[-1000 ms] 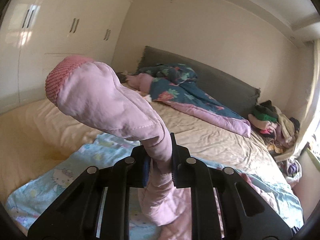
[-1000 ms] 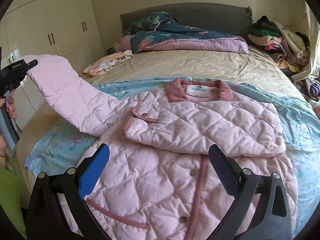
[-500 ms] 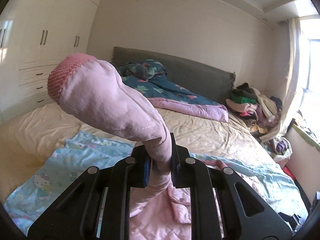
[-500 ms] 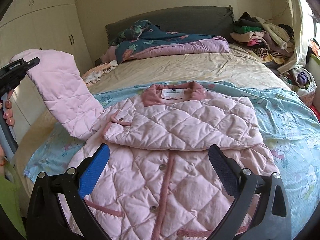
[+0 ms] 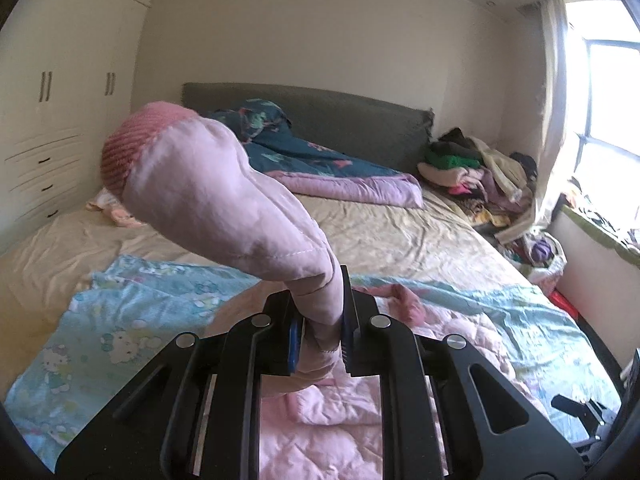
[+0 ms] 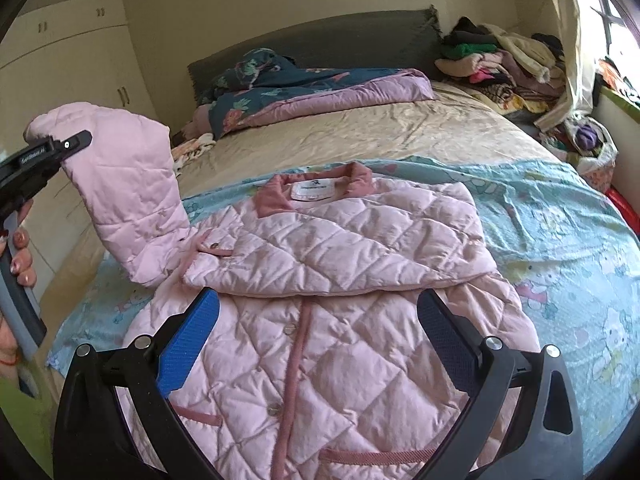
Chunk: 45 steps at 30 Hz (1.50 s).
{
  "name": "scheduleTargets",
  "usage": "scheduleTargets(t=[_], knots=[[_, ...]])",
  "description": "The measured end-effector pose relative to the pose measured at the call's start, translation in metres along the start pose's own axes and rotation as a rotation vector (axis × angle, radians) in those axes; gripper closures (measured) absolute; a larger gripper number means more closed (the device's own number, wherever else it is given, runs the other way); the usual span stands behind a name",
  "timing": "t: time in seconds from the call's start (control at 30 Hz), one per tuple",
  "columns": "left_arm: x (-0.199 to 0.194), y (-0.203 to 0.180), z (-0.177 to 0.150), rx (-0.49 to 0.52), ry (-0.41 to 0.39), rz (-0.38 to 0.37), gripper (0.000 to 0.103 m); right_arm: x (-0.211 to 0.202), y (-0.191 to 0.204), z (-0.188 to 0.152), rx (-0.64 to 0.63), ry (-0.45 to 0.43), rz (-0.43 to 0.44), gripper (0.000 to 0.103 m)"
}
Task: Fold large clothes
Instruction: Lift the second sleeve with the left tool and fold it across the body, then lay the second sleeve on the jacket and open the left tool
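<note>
A pink quilted jacket (image 6: 320, 320) lies front-up on a light blue Hello Kitty sheet (image 6: 560, 232), collar toward the headboard. One sleeve (image 6: 340, 252) is folded across its chest. My left gripper (image 5: 320, 320) is shut on the other sleeve (image 5: 224, 200) and holds it raised above the bed, the ribbed pink cuff (image 5: 136, 140) pointing away. In the right wrist view that sleeve (image 6: 128, 192) stands up at the jacket's left, held by the left gripper (image 6: 52, 148). My right gripper (image 6: 316, 320) is open and empty, hovering above the jacket's lower front.
A dark floral quilt (image 6: 304, 84) lies bunched at the headboard (image 6: 320, 44). A pile of clothes (image 6: 500, 64) sits at the far right corner of the bed. White wardrobes (image 5: 52, 112) stand on the left, a window (image 5: 608, 112) on the right.
My left gripper has carried the raised sleeve rightward, toward the jacket's body. My right gripper has shifted, so the jacket now sits more centred beneath it.
</note>
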<state>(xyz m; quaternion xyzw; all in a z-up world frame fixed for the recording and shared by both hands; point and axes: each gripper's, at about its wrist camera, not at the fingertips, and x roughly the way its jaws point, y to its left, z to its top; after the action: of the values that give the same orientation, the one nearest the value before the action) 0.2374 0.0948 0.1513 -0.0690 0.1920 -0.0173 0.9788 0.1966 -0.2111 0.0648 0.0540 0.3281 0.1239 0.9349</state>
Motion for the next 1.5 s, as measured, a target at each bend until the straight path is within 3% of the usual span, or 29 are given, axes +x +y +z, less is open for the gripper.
scheduleTargets(t=[0.8,1.17,1.5], knots=[[0.055,-0.108,-0.067,0.2,0.164,-0.084,0.095,-0.004,-0.075,-0.01,0.151,-0.005,-0.069,0.004],[0.087,-0.137,-0.116,0.29,0.269,-0.091,0.095,0.001,-0.115,-0.016,0.223,0.016,-0.125,0.004],[0.097,-0.162,-0.148,0.389,0.3,-0.076,0.091,0.002,-0.141,-0.021,0.279,0.022,-0.158,0.004]])
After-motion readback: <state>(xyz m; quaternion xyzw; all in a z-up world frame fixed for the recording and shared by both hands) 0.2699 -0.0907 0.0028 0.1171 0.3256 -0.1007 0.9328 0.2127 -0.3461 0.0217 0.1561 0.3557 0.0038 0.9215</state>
